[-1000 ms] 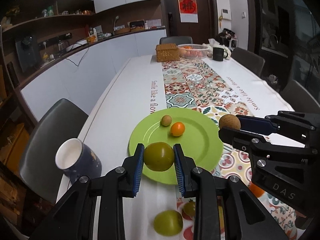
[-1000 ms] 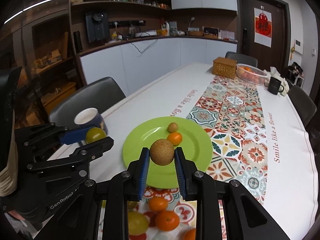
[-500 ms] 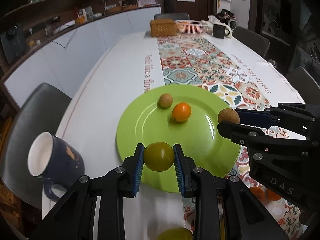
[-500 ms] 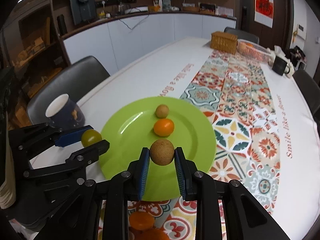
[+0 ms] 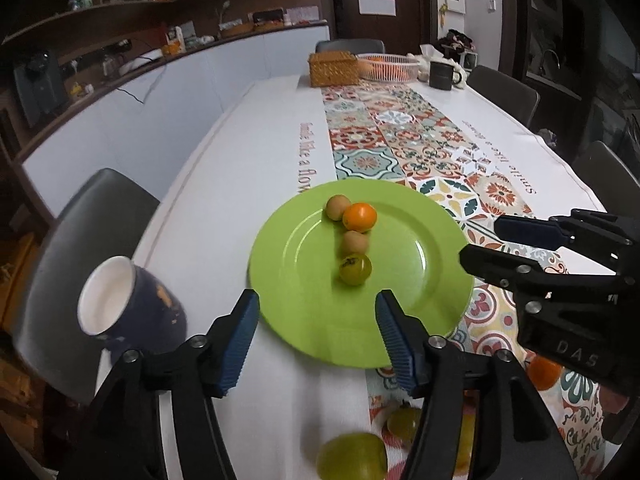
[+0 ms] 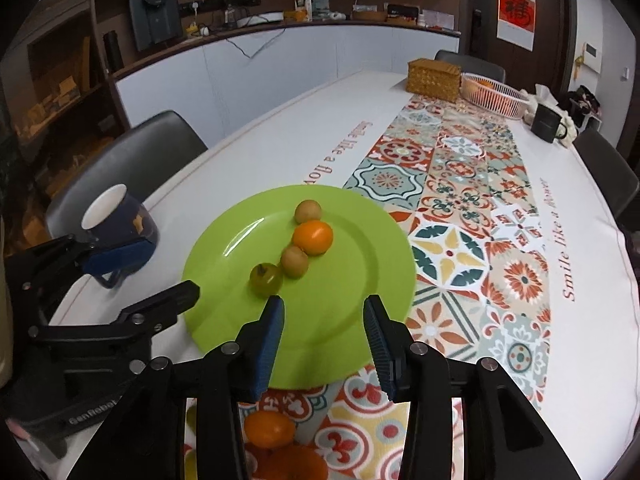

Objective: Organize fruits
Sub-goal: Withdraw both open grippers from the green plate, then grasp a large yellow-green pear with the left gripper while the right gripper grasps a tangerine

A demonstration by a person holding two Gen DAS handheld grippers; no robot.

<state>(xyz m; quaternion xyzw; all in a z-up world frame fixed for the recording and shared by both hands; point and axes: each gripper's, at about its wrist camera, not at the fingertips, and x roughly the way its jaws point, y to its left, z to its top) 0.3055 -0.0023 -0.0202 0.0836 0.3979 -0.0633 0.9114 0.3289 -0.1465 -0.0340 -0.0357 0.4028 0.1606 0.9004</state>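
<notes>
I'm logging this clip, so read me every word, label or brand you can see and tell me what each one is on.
"Smile like a flower": white tablecloth, far edge.
"Smile like a flow", cut off by the green plate: near edge.
"DAS": right gripper body.
"GenRobot", partly hidden: left gripper body.
Red door poster: a character, too blurred to read.

Lime-green plate (image 5: 420, 300); orange fruit (image 5: 359, 217); tile-patterned runner (image 5: 400, 136).

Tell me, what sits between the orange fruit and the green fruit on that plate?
A small brown fruit, touching the orange fruit; the green fruit is beside it. Right wrist view.
</notes>
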